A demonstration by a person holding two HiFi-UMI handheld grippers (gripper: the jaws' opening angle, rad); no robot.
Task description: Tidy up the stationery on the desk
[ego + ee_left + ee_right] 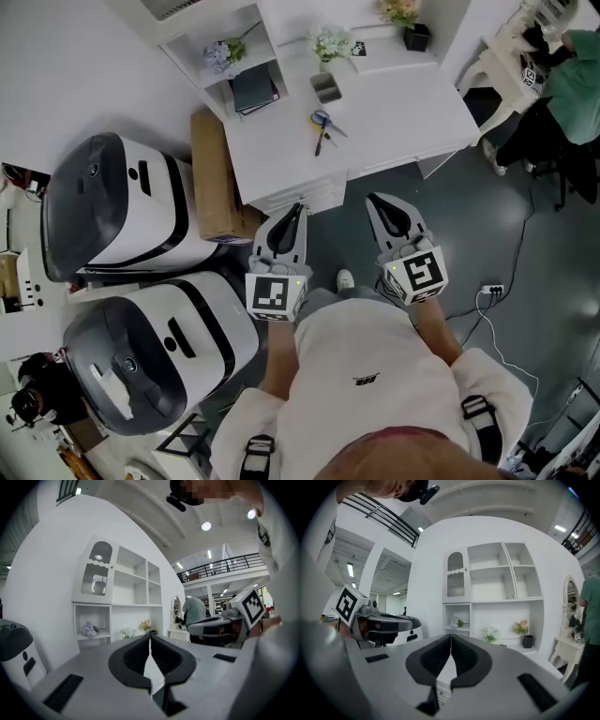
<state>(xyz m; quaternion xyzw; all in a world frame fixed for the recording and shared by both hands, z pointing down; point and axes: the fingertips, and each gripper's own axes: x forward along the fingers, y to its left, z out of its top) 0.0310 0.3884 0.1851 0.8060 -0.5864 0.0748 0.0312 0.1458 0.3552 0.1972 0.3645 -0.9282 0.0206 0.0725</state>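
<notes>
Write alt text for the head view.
Seen from above, a person holds the left gripper and right gripper, both shut and empty, short of a white desk. On it lie scissors and a grey container.

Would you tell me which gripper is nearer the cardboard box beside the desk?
Left. The left gripper hovers just right of the box; the right gripper is farther right.

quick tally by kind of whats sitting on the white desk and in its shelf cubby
flower bunches: 3 (pale purple bunch, white bunch, pink bunch in a black pot)
blue-handled scissors: 1
dark pen: 1
grey box-shaped holder: 1
dark notebook: 1
total: 7
</notes>
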